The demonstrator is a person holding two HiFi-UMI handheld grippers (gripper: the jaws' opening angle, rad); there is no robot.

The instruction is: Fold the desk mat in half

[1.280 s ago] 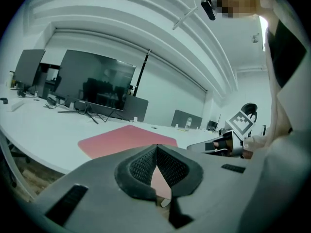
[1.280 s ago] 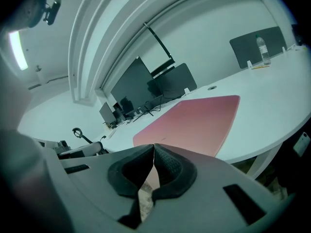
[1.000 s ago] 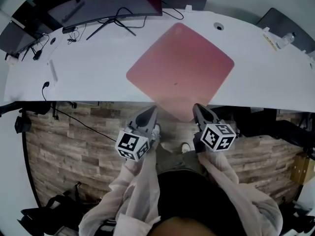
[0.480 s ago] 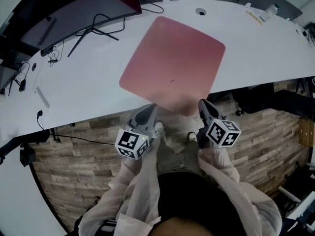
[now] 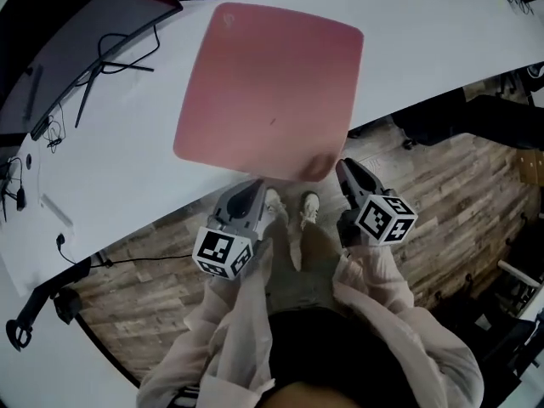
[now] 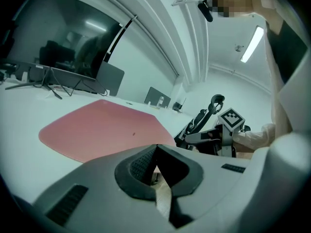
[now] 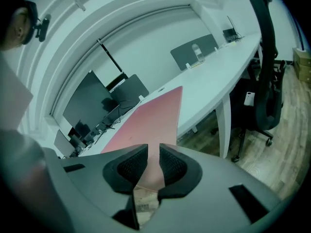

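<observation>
The pink desk mat point(image 5: 268, 87) lies flat and unfolded on the white desk point(image 5: 110, 168), with its near corner sticking out a little past the front edge. My left gripper point(image 5: 252, 192) hovers just in front of that edge, left of the corner, with its jaws shut and nothing in them; the mat point(image 6: 102, 130) spreads out beyond it. My right gripper point(image 5: 344, 170) is beside the overhanging corner. Its jaws have just been opening and stand a narrow gap apart with nothing between them point(image 7: 153, 152); the mat point(image 7: 146, 125) shows beyond.
A monitor stand with black cables point(image 5: 119, 49) sits at the desk's back left. A black office chair point(image 7: 265, 81) stands to the right of the desk. Wooden floor and the person's shoes point(image 5: 289, 204) lie below the grippers.
Both grippers have dipped and come closer to the desk's front edge. The head view has swung, so the mat looks larger and nearer; the mat itself has not moved.
</observation>
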